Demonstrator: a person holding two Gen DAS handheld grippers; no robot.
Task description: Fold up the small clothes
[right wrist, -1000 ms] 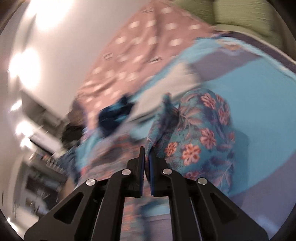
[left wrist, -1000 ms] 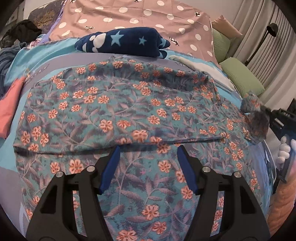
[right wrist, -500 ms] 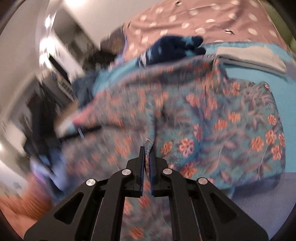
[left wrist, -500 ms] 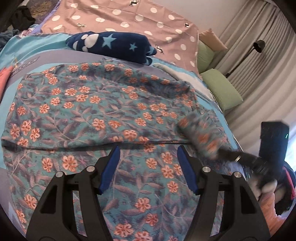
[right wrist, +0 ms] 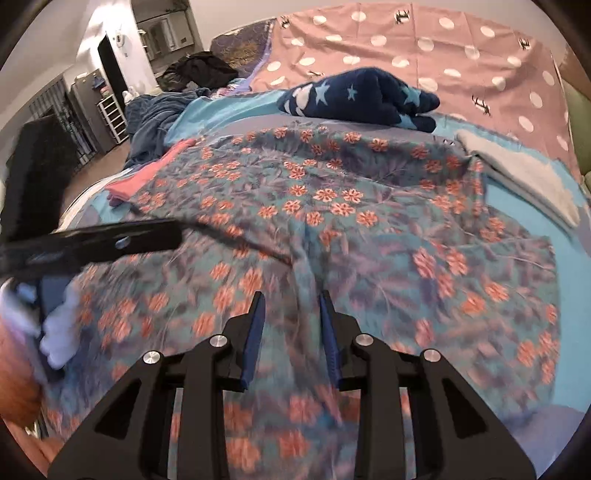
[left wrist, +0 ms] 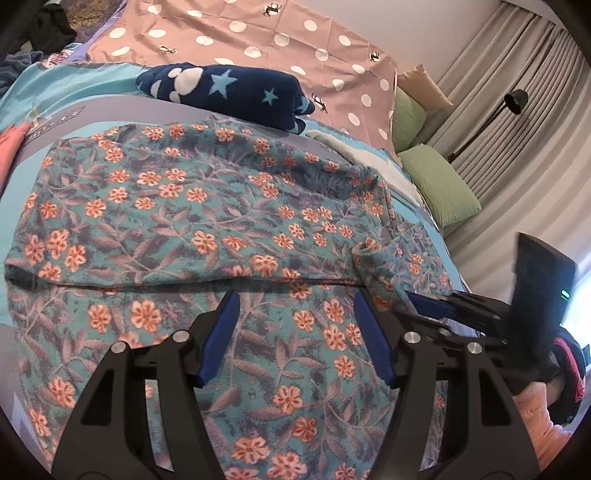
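A teal garment with orange flowers (left wrist: 207,229) lies spread on the bed, its far half folded over toward me with the fold edge just beyond my left fingers. It fills the right wrist view too (right wrist: 351,206). My left gripper (left wrist: 295,306) is open and empty, hovering low over the near part of the cloth. My right gripper (right wrist: 290,308) is open, low over the cloth, with a raised ridge of fabric lying between its fingers. It also shows at the right of the left wrist view (left wrist: 424,304), next to a folded-in corner of the garment.
A navy star-print fleece (left wrist: 221,88) and a pink polka-dot sheet (left wrist: 258,33) lie beyond the garment. A folded grey cloth (right wrist: 517,173) sits to the right, a pink cloth (right wrist: 147,173) to the left. Green pillows (left wrist: 439,184) and a floor lamp (left wrist: 513,103) stand at the right.
My right gripper carried the garment's right corner inward over the cloth, lowered, and opened, letting it go. My left gripper stayed open in place.
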